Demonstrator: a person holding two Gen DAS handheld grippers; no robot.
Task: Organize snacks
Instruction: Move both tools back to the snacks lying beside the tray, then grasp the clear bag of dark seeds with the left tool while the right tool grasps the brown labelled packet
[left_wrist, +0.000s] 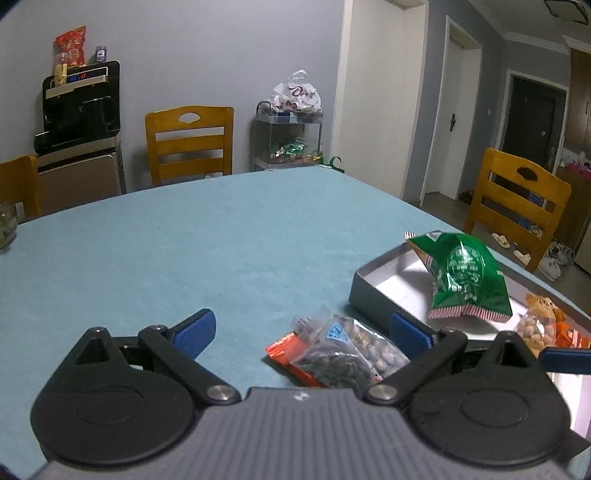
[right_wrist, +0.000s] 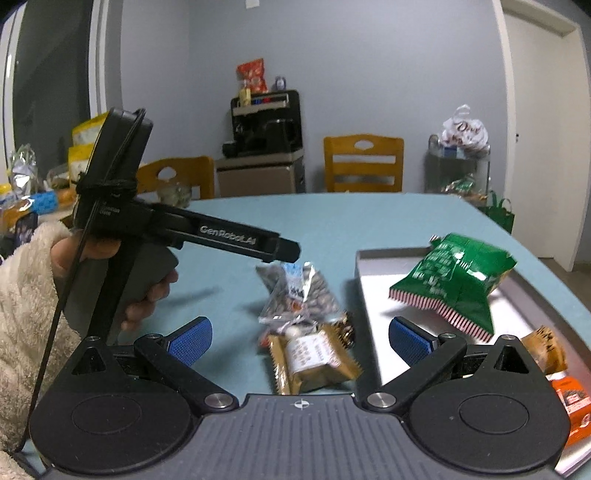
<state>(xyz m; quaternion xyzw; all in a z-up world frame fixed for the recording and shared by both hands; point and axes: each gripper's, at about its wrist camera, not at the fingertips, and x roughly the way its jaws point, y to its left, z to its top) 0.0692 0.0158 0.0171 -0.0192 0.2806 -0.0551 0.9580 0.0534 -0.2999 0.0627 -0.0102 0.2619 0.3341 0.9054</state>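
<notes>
A green snack bag (left_wrist: 466, 277) (right_wrist: 452, 280) is in mid-air or tilted over a shallow grey box (left_wrist: 373, 291) (right_wrist: 373, 280) with a white inside. A clear bag of nuts (left_wrist: 535, 328) and an orange packet (right_wrist: 570, 402) lie in the box. On the blue table (left_wrist: 221, 243), left of the box, lie clear bags of seeds and nuts (left_wrist: 343, 354) (right_wrist: 295, 291) and a gold wrapped bar (right_wrist: 314, 360). My left gripper (left_wrist: 303, 332) is open and empty above the clear bags; it also shows in the right wrist view (right_wrist: 273, 251). My right gripper (right_wrist: 301, 338) is open and empty.
Wooden chairs (left_wrist: 190, 142) (left_wrist: 517, 199) stand around the table. A black dispenser (left_wrist: 79, 107) with a red bag on top stands at the back wall, beside a metal cart (left_wrist: 288, 136) with snacks. A jar (left_wrist: 7, 229) stands at the table's left edge.
</notes>
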